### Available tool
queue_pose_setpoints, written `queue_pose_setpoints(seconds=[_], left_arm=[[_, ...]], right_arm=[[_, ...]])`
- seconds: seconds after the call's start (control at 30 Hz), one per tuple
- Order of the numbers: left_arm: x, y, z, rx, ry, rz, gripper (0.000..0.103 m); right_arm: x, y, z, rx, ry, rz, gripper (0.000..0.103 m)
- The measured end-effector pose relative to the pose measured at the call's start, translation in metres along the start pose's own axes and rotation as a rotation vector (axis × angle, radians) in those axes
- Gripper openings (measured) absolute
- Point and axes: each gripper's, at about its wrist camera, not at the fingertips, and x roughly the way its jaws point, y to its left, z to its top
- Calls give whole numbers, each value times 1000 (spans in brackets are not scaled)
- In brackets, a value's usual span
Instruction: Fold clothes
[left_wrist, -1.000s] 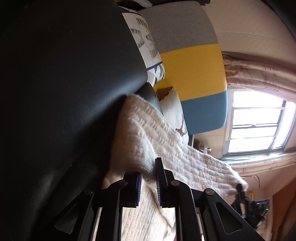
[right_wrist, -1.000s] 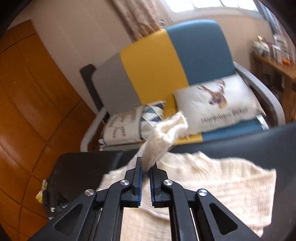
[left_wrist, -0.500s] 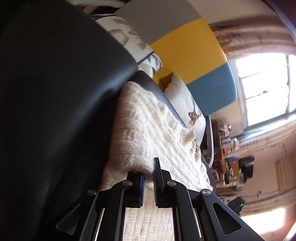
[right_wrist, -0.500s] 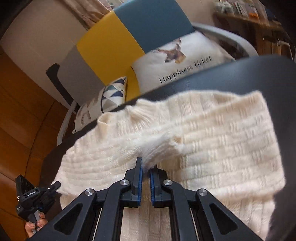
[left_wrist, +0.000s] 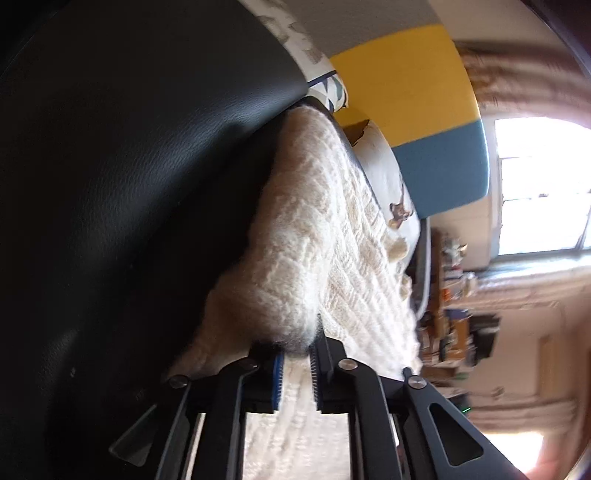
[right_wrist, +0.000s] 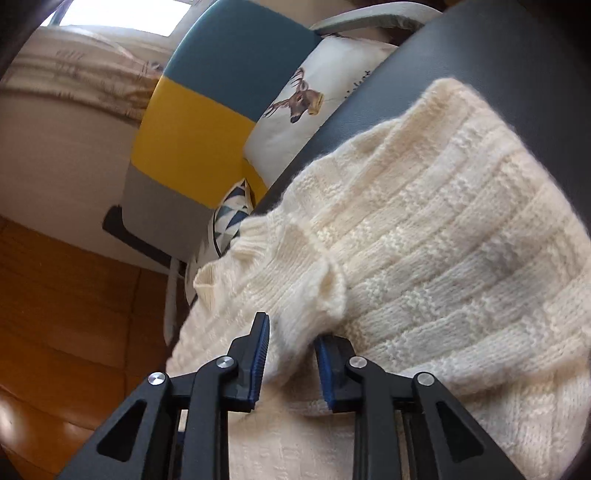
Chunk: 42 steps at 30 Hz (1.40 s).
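Observation:
A cream knitted sweater (right_wrist: 424, 229) lies folded over on a black leather surface (right_wrist: 517, 48). It also shows in the left wrist view (left_wrist: 325, 229), with the black surface (left_wrist: 129, 166) beside it. My right gripper (right_wrist: 291, 332) is open, its jaws parted around a folded edge of the knit that still lies between them. My left gripper (left_wrist: 297, 352) is open a little, with a fuzzy fold of the sweater resting at its fingertips.
A chair with grey, yellow and blue back panels (right_wrist: 199, 122) stands behind the surface, with a deer cushion (right_wrist: 303, 99) and a triangle-print cushion (right_wrist: 229, 218) on it. A wooden wall (right_wrist: 55, 314) is at the left. A window (left_wrist: 535, 184) and cluttered shelf (left_wrist: 454, 295) stand beyond.
Both grippers brought the sweater's edge down onto the garment. Both jaws have since parted, letting go of the fold. Both cameras have tilted and moved closer.

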Motion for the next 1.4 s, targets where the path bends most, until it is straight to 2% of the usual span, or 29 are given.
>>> queue_pose_setpoints(seconds=[0.03, 0.07, 0.1, 0.13, 0.2, 0.23, 0.3, 0.37, 0.43, 0.47, 0.57, 0.67, 0.7, 0.83, 1.0, 1.07, 1.13, 1.23, 1.33, 1.37, 1.4], left_arm=[[-1, 6, 1, -52, -5, -39, 28], [-3, 10, 1, -90, -24, -46, 28], [-5, 8, 0, -73, -43, -28, 24], [-7, 5, -1, -48, -61, -8, 12], [-11, -1, -4, 2, -97, 33, 10], [-10, -1, -5, 9, -81, 44, 10], [-8, 1, -6, 16, -36, 65, 10], [-10, 4, -7, 24, 10, 34, 15], [-22, 11, -9, -1, 28, -3, 27], [-30, 14, -8, -5, 28, -26, 30], [-58, 17, -2, 27, -10, -29, 32], [-82, 14, 13, 68, -79, 22, 41], [-83, 14, 19, 73, -76, 26, 51], [-68, 5, 40, 111, -14, 14, 52], [-46, -9, 46, 247, 76, 105, 52], [-37, -14, 47, 293, 88, 122, 50], [-36, -17, 47, 352, 86, 149, 26], [-33, -27, 50, 433, 69, 181, 12], [-44, -37, 39, 519, -36, 221, 11], [-45, -40, 33, 574, -71, 277, 11], [-43, -39, 29, 606, -64, 314, 11]], right_arm=[[-1, 0, -1, -2, -9, -17, 19], [-2, 7, -3, -46, -19, -54, 15], [-2, 14, -6, -94, -24, -83, 15], [-3, 22, -9, -147, -22, -99, 15], [4, 28, -14, -213, 19, -187, 12], [7, 27, -15, -222, 33, -210, 12], [-1, 20, -13, -162, 24, -164, 22], [-10, 16, -11, -128, 5, -147, 24], [-21, 20, -12, -181, -19, -178, 24], [-26, 24, -13, -232, -30, -195, 24], [-39, 37, -16, -288, -74, -228, 27], [-36, 58, -23, -339, -50, -184, 27], [-32, 66, -25, -360, -35, -168, 27], [-4, 106, -43, -488, 52, -161, 27], [30, 141, -65, -655, 147, -199, 27], [43, 150, -72, -709, 177, -232, 27], [56, 152, -73, -747, 183, -300, 27], [70, 146, -75, -803, 168, -456, 27], [77, 131, -79, -811, 173, -488, 26], [75, 130, -80, -814, 165, -486, 25], [73, 129, -79, -807, 164, -479, 25]])
